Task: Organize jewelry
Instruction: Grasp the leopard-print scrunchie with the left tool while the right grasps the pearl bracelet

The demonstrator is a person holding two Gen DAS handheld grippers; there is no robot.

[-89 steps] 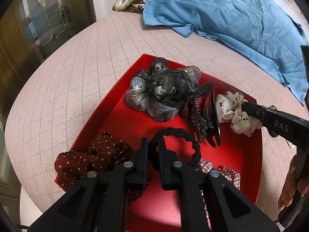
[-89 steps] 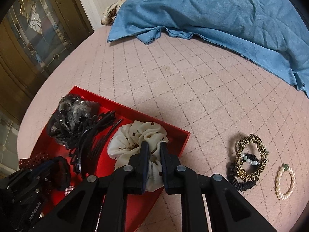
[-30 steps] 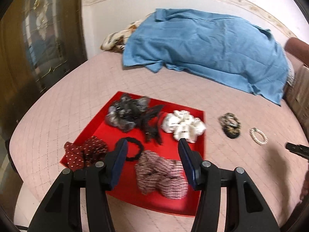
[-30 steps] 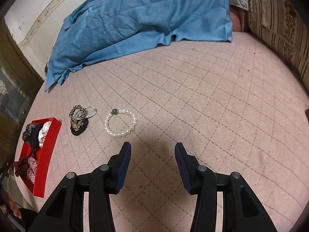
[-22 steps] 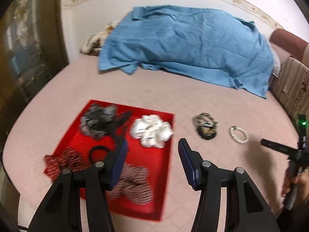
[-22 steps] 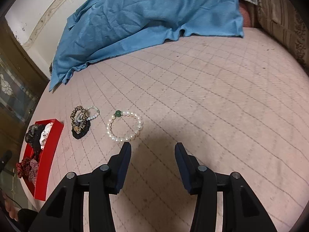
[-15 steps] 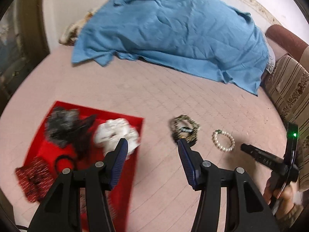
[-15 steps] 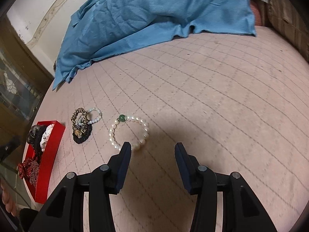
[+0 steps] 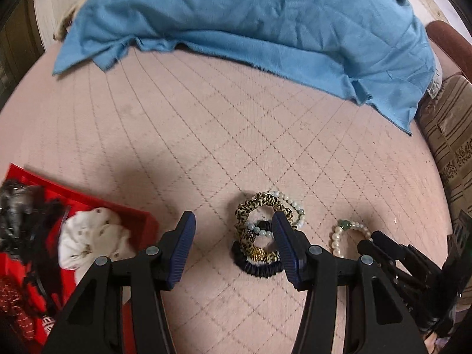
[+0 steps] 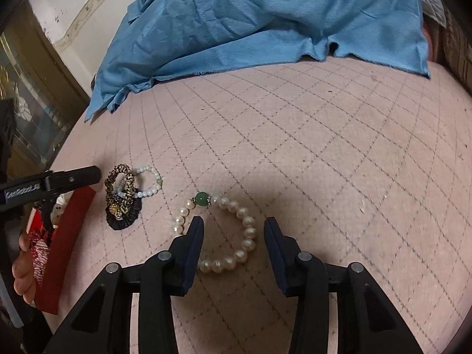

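A pearl bracelet with one green bead lies flat on the pink quilted bed. My right gripper hovers low over it, jaws closing, with the bracelet's right half showing between them and no pad pressing on it. To the bracelet's left sits a pile of a leopard scrunchie, a black scrunchie and a small bead bracelet. My left gripper stands open just short of that pile, holding nothing. The pearl bracelet and right gripper also show in the left wrist view.
A red tray holding a white scrunchie and several dark hair pieces sits at the left. A blue cloth covers the far side of the bed. A striped cushion is at the right. A person's hand is beside the tray.
My left gripper swung right from over the red tray to the scrunchie pile. My right gripper sank closer to the pearl bracelet and its jaws narrowed.
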